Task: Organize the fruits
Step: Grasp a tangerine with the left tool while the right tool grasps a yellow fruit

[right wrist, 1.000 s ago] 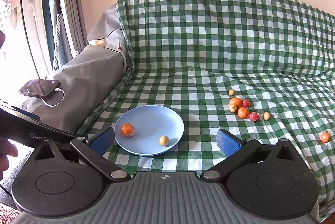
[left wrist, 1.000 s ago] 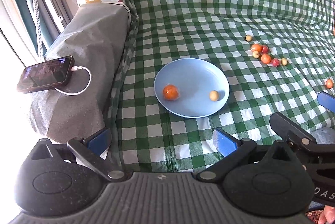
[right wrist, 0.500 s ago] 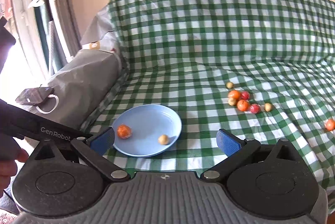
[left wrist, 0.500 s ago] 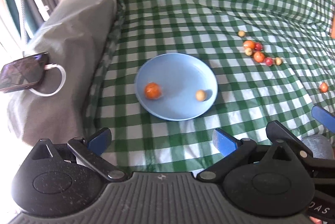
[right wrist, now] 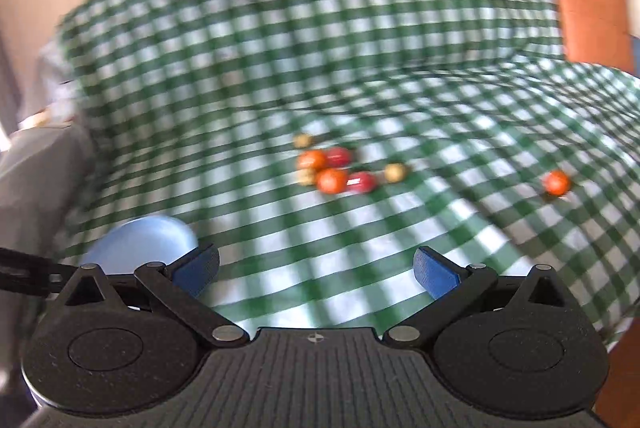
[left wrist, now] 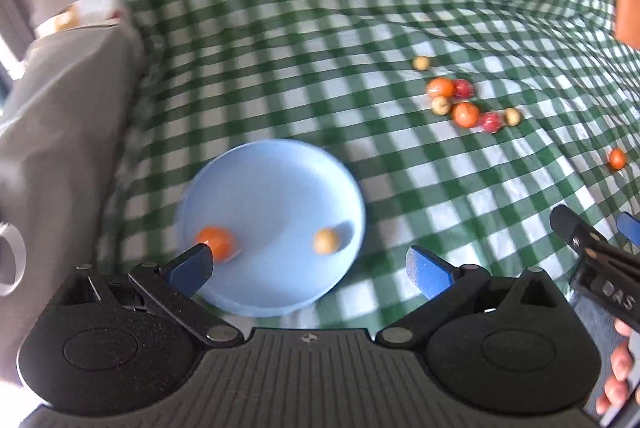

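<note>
Both my left fingers [left wrist: 308, 270] and right fingers [right wrist: 316, 274] spread empty, only two small round fruits, one orange [left wrist: 215, 241] and one tan [left wrist: 327, 241], sit on the round pale-blue plate [left wrist: 280, 180], while the cluster of orange, red and tan fruits [right wrist: 340, 168] and a lone orange fruit [right wrist: 557, 182] wait on the green-checked cloth [right wrist: 400, 248].

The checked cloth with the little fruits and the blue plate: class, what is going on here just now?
A person holds a claw in each hand over a green checked cloth. The blue plate holds two fruits, an orange one and a yellowish one. A cluster of small fruits and a lone orange one lie loose on the cloth. The left claw and right claw are open and empty.
</note>
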`<state>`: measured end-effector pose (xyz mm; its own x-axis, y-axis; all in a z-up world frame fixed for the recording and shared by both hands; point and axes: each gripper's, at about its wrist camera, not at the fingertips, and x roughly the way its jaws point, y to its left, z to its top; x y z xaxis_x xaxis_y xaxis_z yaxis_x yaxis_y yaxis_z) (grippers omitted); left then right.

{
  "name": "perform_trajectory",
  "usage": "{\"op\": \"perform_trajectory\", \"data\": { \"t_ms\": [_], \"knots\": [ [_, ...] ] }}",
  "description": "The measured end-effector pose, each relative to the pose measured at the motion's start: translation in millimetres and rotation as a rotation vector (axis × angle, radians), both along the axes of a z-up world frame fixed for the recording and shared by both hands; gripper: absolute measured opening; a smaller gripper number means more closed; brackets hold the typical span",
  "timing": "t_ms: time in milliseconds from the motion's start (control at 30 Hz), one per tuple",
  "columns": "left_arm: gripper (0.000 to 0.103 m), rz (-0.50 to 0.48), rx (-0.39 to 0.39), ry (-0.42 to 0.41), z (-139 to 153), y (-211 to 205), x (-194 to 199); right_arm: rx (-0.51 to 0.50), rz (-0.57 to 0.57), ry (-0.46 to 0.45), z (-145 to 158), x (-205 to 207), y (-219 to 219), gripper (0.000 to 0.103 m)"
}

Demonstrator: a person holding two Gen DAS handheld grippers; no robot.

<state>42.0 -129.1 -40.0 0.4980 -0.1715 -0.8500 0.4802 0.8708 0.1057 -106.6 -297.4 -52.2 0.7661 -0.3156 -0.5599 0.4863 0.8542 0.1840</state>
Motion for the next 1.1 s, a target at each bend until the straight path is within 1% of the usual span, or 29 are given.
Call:
{"op": "perform_trajectory", "data": {
  "t_ms": [100, 233, 300, 367, 467, 533, 600, 667, 700, 733, 800, 867, 900, 967, 1100],
  "knots": [
    [0.103, -0.022, -0.005, 0.032, -15.4, -33.9, 24.5, -0.032, -0.057, 0.019, -17.0, 21.2, -33.3, 0.102],
    [0.103, -0.002, -0.012, 0.045, -33.8, -65.8, 51.5, -0.089, -0.158, 0.055, -44.8, 68.8, -80.7, 0.102],
    [0.103, 0.003, -0.006, 0.065, -43.2, -80.0, 65.0, -0.105, -0.203, 0.077, -60.6, 98.0, -105.5, 0.102],
    [0.103, 0.009, 0.009, 0.081, -51.9, -92.9, 75.8, -0.102, -0.218, 0.106, -76.8, 126.3, -126.9, 0.102],
    [0.103, 0.011, 0.026, 0.103, -64.8, -109.3, 88.9, -0.101, -0.208, 0.154, -102.4, 164.1, -149.6, 0.102],
    [0.103, 0.014, 0.025, 0.116, -74.1, -122.0, 96.9, -0.130, -0.198, 0.163, -116.4, 182.9, -157.9, 0.101],
    [0.103, 0.020, 0.018, 0.128, -82.7, -135.4, 103.4, -0.167, -0.164, 0.173, -126.8, 194.7, -162.0, 0.085],
    [0.103, 0.037, 0.009, 0.141, -90.5, -149.6, 109.3, -0.163, -0.136, 0.129, -127.9, 193.1, -165.4, 0.047],
    [0.103, 0.049, -0.006, 0.153, -94.3, -158.5, 112.5, -0.159, -0.123, 0.124, -127.0, 192.2, -166.9, 0.035],
    [0.103, 0.059, -0.026, 0.166, -97.4, -165.7, 115.5, -0.164, -0.123, 0.131, -126.2, 190.8, -168.5, 0.026],
    [0.103, 0.079, -0.074, 0.197, -103.2, -183.0, 120.7, -0.146, -0.157, 0.122, -125.0, 184.3, -178.1, 0.026],
    [0.103, 0.106, -0.098, 0.210, -108.6, -199.0, 125.6, -0.147, -0.248, 0.133, -123.6, 179.8, -188.8, 0.026],
    [0.103, 0.122, -0.104, 0.210, -111.5, -206.9, 127.7, -0.137, -0.275, 0.133, -124.4, 177.9, -196.2, 0.026],
    [0.103, 0.148, -0.102, 0.206, -117.9, -220.0, 132.2, -0.088, -0.305, 0.107, -124.8, 173.1, -208.4, 0.026],
    [0.103, 0.183, -0.084, 0.222, -131.7, -236.4, 142.1, -0.096, -0.307, 0.113, -126.8, 177.0, -209.9, 0.026]
  ]
}}
